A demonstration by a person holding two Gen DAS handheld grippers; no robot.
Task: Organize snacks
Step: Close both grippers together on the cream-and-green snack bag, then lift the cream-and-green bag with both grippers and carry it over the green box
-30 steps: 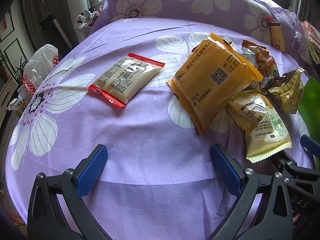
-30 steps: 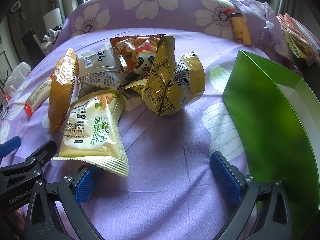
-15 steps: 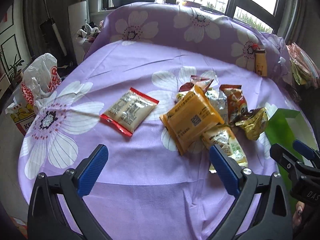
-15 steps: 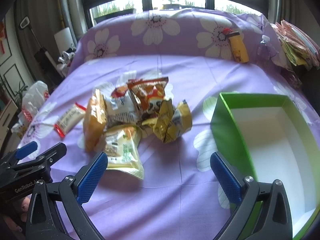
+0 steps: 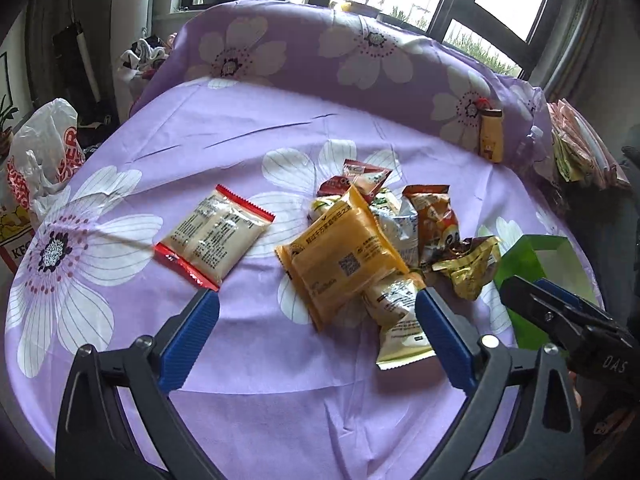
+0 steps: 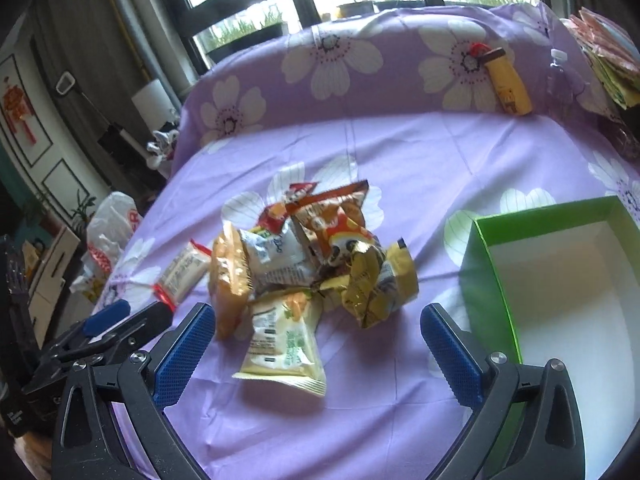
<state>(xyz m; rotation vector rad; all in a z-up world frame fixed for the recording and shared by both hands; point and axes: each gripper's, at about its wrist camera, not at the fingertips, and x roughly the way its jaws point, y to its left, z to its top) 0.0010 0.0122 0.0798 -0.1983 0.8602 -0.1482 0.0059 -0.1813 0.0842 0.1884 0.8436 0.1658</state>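
Observation:
A pile of snack packets lies on the purple flowered cloth: an orange packet, a pale yellow-green packet, a gold foil packet and a panda-print packet. A cream packet with red ends lies apart to the left. A green box with a white inside stands open to the right. My left gripper is open and empty, above the cloth short of the pile. My right gripper is open and empty, over the yellow-green packet.
A yellow bottle and a clear bottle lean on the raised back of the cloth. A stack of packets sits far right. A white and red plastic bag stands off the left edge.
Both grippers have pulled back and risen from the pile, so more of the cloth and the whole green box show. The packets have not moved.

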